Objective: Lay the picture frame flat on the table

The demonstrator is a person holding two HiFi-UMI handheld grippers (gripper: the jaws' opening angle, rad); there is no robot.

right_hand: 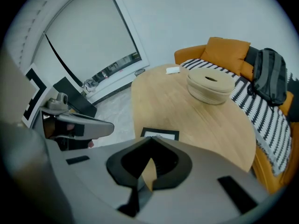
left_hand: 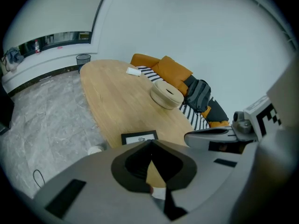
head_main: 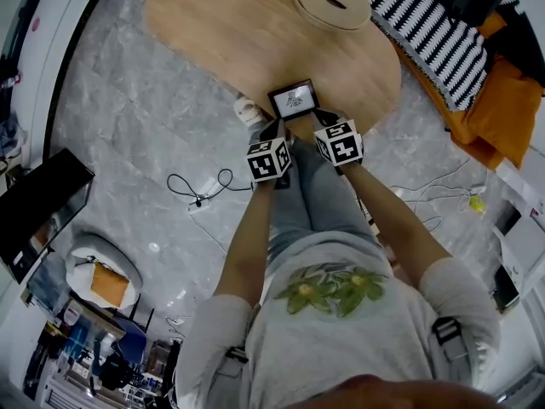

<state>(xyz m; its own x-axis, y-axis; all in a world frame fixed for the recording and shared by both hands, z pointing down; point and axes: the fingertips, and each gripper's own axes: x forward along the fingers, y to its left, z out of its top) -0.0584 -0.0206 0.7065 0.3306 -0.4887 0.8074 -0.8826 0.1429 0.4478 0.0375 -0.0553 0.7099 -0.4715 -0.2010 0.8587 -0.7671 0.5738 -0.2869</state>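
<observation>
Left tool (left_hand: pixel 150 142) first: its two dark jaws meet at the tips, pressed together with nothing between them, only bare wood showing through the gap behind. Right tool (right_hand: pixel 152 138), same story, tips touching and nothing pinched. From the head view the pair sit side by side at the near edge of the worktop (head_main: pixel 213 32), left tool (head_main: pixel 274 127) and right tool (head_main: pixel 321 118), marker cubes just behind them, and neither is on anything yet.

Now outward, and there's the picture frame (head_main: pixel 294 99), dead ahead, just beyond both sets of tips and sitting between their two lines. It's on the worktop right by the near edge, black border, pale print facing up toward the camera. Its long axis runs across the person, left to right, so each tool points at one short end. The left tool's own camera has the picture frame (left_hand: pixel 139 137) peeking just over the jaws; the right tool's shows the same picture frame (right_hand: pixel 160 134) in the same spot. Neither hand looks clearly nearer (call it a dead heat).

Is it propped or already down? Hard to say; it looks low, but I can't settle the tilt. Farther back sits a round wooden box (head_main: pixel 332 2), well apart and out of the way.
</observation>
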